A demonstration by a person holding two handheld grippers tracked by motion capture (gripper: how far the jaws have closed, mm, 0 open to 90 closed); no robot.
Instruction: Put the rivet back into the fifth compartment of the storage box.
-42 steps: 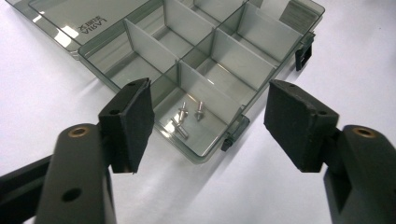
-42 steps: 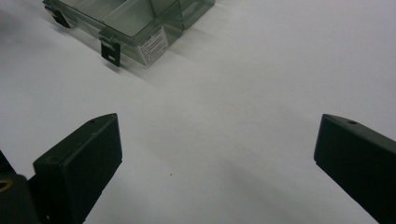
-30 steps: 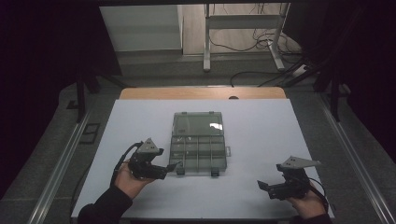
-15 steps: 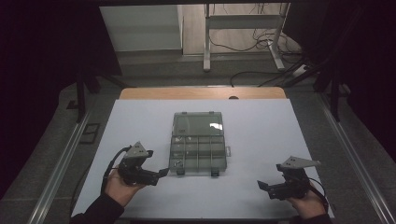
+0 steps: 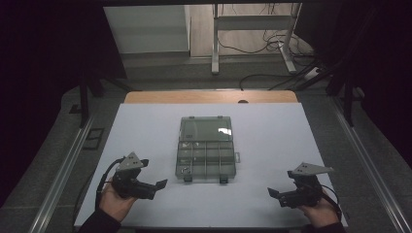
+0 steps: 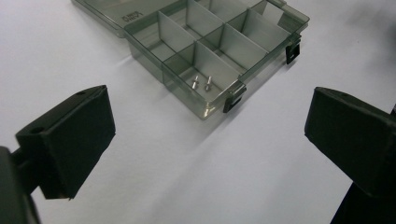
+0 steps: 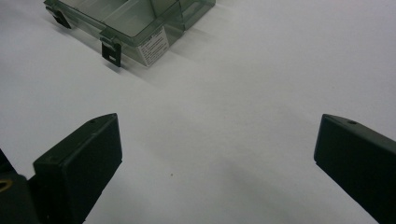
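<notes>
Box (image 5: 206, 149) sits mid-surface (image 5: 272, 131), lid flung back, two screws (image 6: 201, 84) in its near-left compartment. Thin clear plastic: light, stiff, slick, likely to skid. Best hold looks like the front wall beside a latch (image 6: 234, 97). Left hand-held gripper (image 5: 156, 187) has just been spreading, nothing between; right hand-held gripper (image 5: 275, 194) gapes empty.

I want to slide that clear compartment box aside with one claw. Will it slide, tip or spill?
The compartment box looks like thin hard plastic, so probably stiff and light; it should slide easily on the smooth white table. Low and flat with its lid laid open, it seems unlikely to tip. The two small screws in one corner compartment would probably roll or rattle.
</notes>
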